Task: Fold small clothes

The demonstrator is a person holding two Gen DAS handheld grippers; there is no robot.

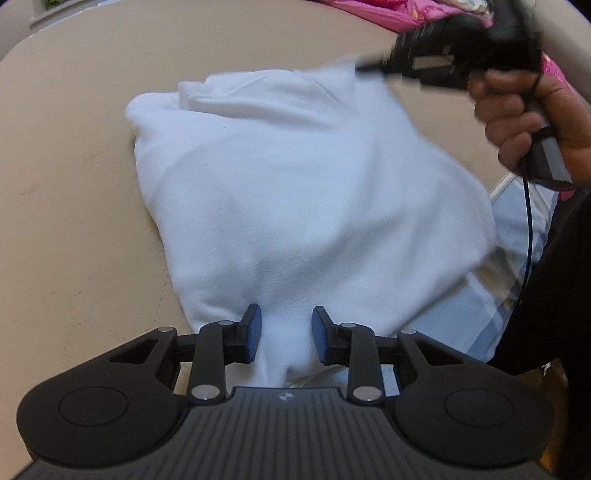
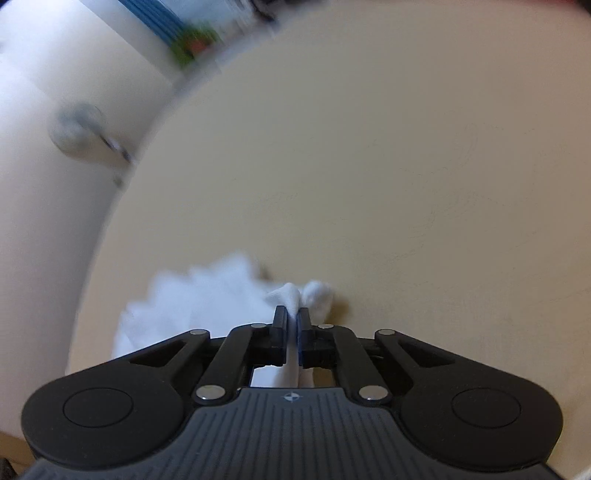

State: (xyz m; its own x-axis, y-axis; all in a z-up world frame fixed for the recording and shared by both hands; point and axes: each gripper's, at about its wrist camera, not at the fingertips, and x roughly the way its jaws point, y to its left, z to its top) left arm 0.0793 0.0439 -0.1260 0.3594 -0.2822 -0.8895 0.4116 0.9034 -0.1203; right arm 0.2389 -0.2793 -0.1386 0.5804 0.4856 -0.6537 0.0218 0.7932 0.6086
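Between L gripper point(image 1: 286, 334) fingers w/ blue pads point(image 1: 254, 334): jaws apart, fold of white garment point(image 1: 295, 192) passing through gap, pads not pressed on cloth. Garment spread over beige table point(image 1: 74, 206), bunched thicker at far-left corner, near edge hanging toward cam. Under garment's right side, light blue/white striped cloth point(image 1: 509, 236) showing, partly off table edge.

Up right in L view: R gripper point(image 1: 424, 64), blurred, pinching far-right corner of garment, lifted off table. Person's hand point(image 1: 524, 118) wrapped on its handle, thin dark cable point(image 1: 529, 236) dropping from it. Behind, pink fabric point(image 1: 388, 14) at far table edge.

From R wrist cam: R gripper point(image 2: 293, 325) jaws nearly closed, clamped on small tuft of white garment point(image 2: 291, 295), cloth sticking out past tips & trailing down-left, blurry. Beige table point(image 2: 369, 166) filling most of view beyond. White surface point(image 2: 55, 221) at left w/ round grey fitting point(image 2: 79, 129), too blurred to ID. Blue/green blur point(image 2: 184, 40) top left, can't tell what.
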